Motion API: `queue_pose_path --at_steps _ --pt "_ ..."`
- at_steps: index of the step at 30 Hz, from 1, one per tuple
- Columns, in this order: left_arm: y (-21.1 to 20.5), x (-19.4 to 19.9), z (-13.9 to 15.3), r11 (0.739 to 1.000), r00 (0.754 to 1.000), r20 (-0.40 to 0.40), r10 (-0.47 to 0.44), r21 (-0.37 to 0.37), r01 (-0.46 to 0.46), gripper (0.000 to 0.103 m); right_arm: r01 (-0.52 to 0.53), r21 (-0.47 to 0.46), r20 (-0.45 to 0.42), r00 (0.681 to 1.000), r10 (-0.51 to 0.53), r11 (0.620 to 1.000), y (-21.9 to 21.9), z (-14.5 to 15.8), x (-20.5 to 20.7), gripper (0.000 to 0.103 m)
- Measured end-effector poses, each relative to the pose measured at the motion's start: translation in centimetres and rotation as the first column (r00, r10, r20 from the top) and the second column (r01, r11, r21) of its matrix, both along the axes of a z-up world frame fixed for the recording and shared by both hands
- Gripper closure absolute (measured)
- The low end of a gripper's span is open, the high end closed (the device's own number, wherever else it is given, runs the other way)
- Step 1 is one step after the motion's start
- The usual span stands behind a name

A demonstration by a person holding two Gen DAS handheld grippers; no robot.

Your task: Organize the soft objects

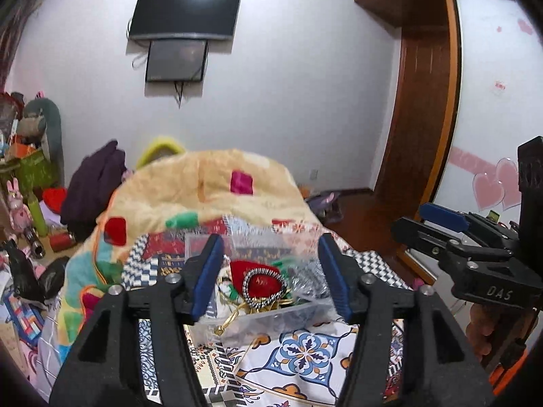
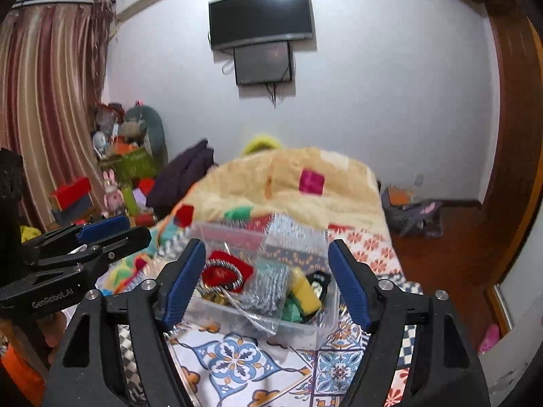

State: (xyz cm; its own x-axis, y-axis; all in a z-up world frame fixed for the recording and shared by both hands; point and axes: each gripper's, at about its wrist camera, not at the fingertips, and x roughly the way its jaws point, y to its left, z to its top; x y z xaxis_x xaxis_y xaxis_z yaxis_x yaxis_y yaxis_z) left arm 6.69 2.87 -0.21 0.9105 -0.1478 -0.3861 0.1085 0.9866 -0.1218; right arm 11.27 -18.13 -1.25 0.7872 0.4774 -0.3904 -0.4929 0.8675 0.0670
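Note:
A clear plastic box (image 1: 281, 315) (image 2: 305, 330) sits on the patterned bedsheet (image 1: 305, 356) (image 2: 237, 359). It holds a red pouch with a black-and-white cord (image 1: 263, 283) (image 2: 224, 273), a grey striped cloth (image 2: 271, 286), a yellow soft piece (image 2: 305, 290), green bits and gold string. My left gripper (image 1: 269, 274) is open and empty, close above the box's near side. My right gripper (image 2: 266, 283) is open and empty, also over the box. Each gripper shows at the edge of the other's view, the right one (image 1: 441, 224) and the left one (image 2: 101, 234).
A yellow blanket with coloured squares (image 1: 203, 186) (image 2: 305, 183) is heaped behind the box. Dark purple clothing (image 1: 95, 186) and a cluttered shelf of toys (image 1: 30, 169) stand at left. A wooden wardrobe (image 1: 427, 101) is at right. A TV (image 1: 185, 10) hangs on the wall.

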Motion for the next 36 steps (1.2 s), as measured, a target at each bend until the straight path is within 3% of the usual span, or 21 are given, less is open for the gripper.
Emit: queue_pose_path --at_steps 4,10,36 --pt "-0.5 -1.8 1.4 1.0 0.998 0.052 0.018 0.022 -0.019 0.018 -0.007 0.027 0.051 0.999 0.006 1.0 -0.4 1.5 -1.6 0.018" --pt "-0.7 -3.9 2.8 0.998 0.994 0.109 0.032 0.045 -0.037 0.005 0.003 0.047 0.098 0.995 -0.007 0.999 -0.9 2.3 -2.8 0.004" --pt "-0.8 -4.6 3.1 0.998 0.992 0.12 0.041 0.049 -0.047 0.002 -0.002 0.09 0.118 0.993 -0.009 0.996 -1.9 2.7 -4.0 0.0"
